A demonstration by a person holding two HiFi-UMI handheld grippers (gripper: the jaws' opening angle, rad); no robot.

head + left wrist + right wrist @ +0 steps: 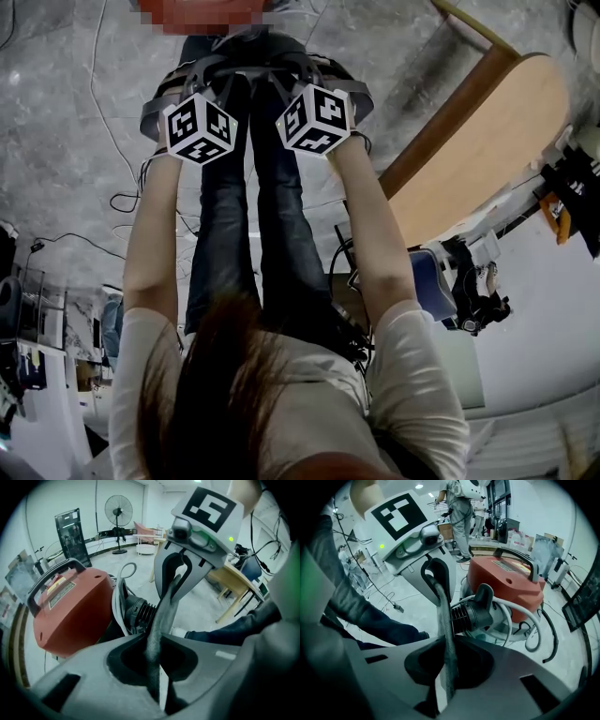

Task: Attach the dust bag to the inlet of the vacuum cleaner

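Observation:
The red vacuum cleaner [70,606] stands on the floor just beyond both grippers, its body [511,585] carrying a black handle. A black ribbed inlet piece [138,612] juts from its side toward me, and in the right gripper view this inlet [471,613] sits close behind the bag. A grey fabric dust bag edge [161,616] stretches taut between the two grippers. My left gripper [157,667] is shut on one end of it. My right gripper [447,667] is shut on the other end [443,616]. In the head view both marker cubes [199,127] hang side by side above the person's legs.
White hose loops and a black cable [548,634] curl around the vacuum. A wooden table [469,159] stands to the right, with cables [122,199] on the floor at left. A pedestal fan [117,510] and a standing person [461,508] are far off.

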